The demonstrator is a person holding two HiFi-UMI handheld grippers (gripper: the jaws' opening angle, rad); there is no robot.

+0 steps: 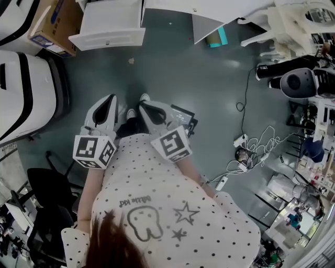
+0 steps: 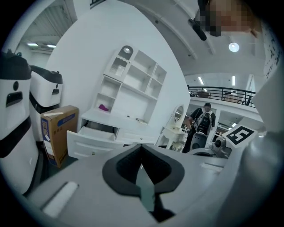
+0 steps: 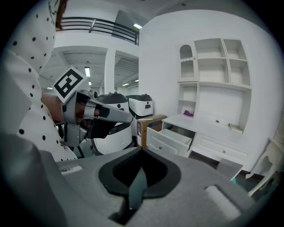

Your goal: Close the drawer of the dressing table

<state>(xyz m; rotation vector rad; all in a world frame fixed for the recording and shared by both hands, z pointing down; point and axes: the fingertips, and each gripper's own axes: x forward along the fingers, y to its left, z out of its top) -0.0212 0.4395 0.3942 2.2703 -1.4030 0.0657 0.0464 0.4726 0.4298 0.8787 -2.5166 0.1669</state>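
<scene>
Head view: overhead, steeply down. Both gripper views: low, forward-facing, sharing far-off open drawer [image 2: 91,145].

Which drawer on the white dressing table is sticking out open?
The drawer beside the cardboard box is open, pulled out from the dressing table so you can see inside. The other drawer next to it is shut flat.

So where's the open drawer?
In the head view the open drawer is top left, sticking out of the white dressing table, just right of the cardboard box.
</scene>
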